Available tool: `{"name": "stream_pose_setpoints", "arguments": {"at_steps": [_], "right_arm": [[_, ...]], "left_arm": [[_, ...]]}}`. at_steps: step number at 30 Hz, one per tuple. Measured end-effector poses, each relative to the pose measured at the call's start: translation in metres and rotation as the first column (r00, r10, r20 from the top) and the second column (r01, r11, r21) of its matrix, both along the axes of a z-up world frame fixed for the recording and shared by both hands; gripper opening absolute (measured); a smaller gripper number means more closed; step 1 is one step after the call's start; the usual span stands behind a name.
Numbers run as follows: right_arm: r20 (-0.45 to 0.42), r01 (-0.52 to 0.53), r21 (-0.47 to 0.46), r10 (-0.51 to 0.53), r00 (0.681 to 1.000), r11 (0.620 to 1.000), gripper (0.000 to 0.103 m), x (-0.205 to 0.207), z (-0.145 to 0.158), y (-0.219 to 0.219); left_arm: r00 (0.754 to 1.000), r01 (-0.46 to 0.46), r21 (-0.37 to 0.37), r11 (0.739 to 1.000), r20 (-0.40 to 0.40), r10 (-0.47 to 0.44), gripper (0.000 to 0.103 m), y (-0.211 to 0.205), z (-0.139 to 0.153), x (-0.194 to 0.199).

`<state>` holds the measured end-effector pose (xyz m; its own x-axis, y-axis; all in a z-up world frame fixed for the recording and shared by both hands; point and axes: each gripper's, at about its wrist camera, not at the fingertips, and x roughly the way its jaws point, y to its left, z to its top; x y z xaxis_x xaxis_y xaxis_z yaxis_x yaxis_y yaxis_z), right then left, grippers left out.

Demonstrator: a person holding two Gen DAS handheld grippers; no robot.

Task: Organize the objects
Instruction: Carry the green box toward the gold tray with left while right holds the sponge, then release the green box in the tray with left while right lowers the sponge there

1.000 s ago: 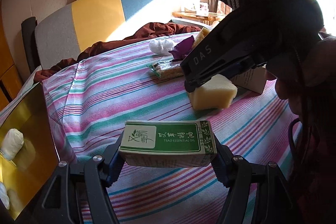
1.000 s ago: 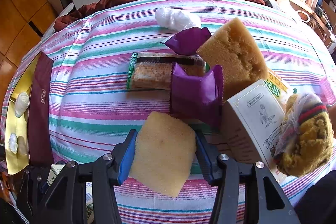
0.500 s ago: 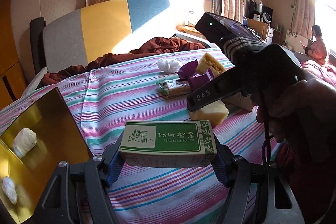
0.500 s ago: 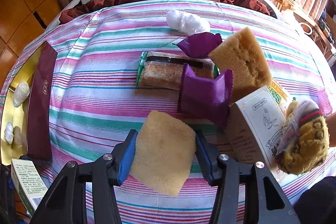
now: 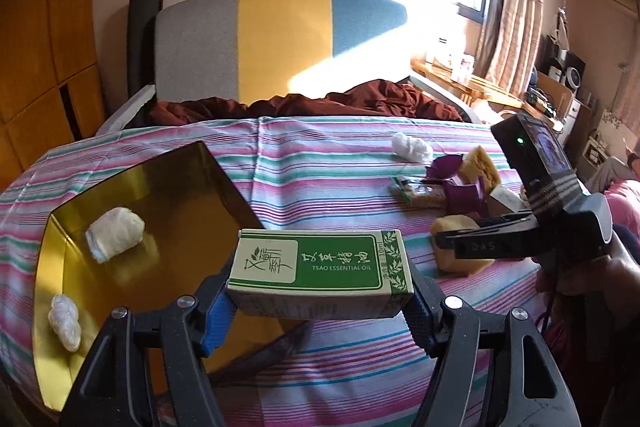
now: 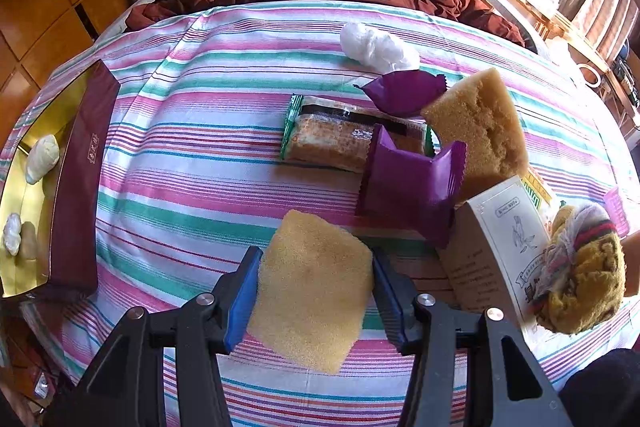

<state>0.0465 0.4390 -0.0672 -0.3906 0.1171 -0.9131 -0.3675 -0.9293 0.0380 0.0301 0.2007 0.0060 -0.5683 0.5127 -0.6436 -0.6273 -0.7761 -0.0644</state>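
- The left hand-held gripper (image 5: 320,301) is clamped on a green-and-cream essential-oil box (image 5: 320,273), its blue pads pressing the box's two short ends; the box lies level between the fingers, label facing the camera, clear of the striped cloth below.
- Ahead and to the left of this hand-held gripper sits a gold-lined tray (image 5: 160,227) on the striped surface (image 5: 320,163); two pale wrapped lumps lie inside it (one larger, further from the gripper; one smaller at the tray's left edge).
- The right hand-held gripper (image 6: 316,293) is closed on a yellow sponge (image 6: 312,287), gripped by its sides and turned cornerwise, so one corner points back between the fingers.
- Just ahead and to the right of the right hand-held gripper: a purple wrapper (image 6: 408,187), with a cracker packet (image 6: 332,143) beyond it, partly covered by the wrapper.
- Further right, a brown sponge (image 6: 480,123) stands tilted, and a cardboard box (image 6: 492,259) leans beside a knitted yellow item (image 6: 584,279).
- Far ahead lie a second purple wrapper (image 6: 404,91) and a white wad (image 6: 376,47).
- Far left of the right hand-held gripper, the tray shows its maroon outer wall.
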Motion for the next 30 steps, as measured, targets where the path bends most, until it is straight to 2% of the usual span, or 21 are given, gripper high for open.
{"name": "stream_pose_setpoints", "arguments": {"at_steps": [4,7,14,21,26,30], "right_arm": [[0.0,-0.018,0.014,0.018,1.0,1.0,0.054,-0.001,0.0,-0.006],[-0.008,-0.033,0.023,0.033,0.999,0.999,0.054,0.0,0.002,-0.011],[-0.054,-0.07,0.041,0.072,0.996,0.997,0.054,0.001,0.011,-0.021],[-0.11,-0.082,0.055,0.087,0.99,0.995,0.054,0.002,0.022,-0.024],[-0.178,-0.104,0.065,0.114,0.977,0.992,0.054,0.006,0.035,-0.031],[-0.22,-0.12,0.046,0.127,0.967,0.992,0.054,0.006,0.046,-0.041]], "left_arm": [[0.995,-0.098,-0.019,0.995,0.012,0.098,0.072,-0.029,0.003,-0.019],[0.982,-0.185,-0.018,0.982,0.035,0.186,0.072,-0.06,0.001,-0.037],[0.915,-0.39,-0.034,0.92,0.099,0.391,0.072,-0.144,-0.013,-0.07],[0.874,-0.458,-0.108,0.882,0.125,0.469,0.073,-0.172,-0.041,-0.073],[0.864,-0.474,-0.12,0.872,0.127,0.487,0.08,-0.176,-0.049,-0.076],[0.862,-0.485,-0.11,0.868,0.11,0.495,0.082,-0.182,-0.047,-0.074]]}}
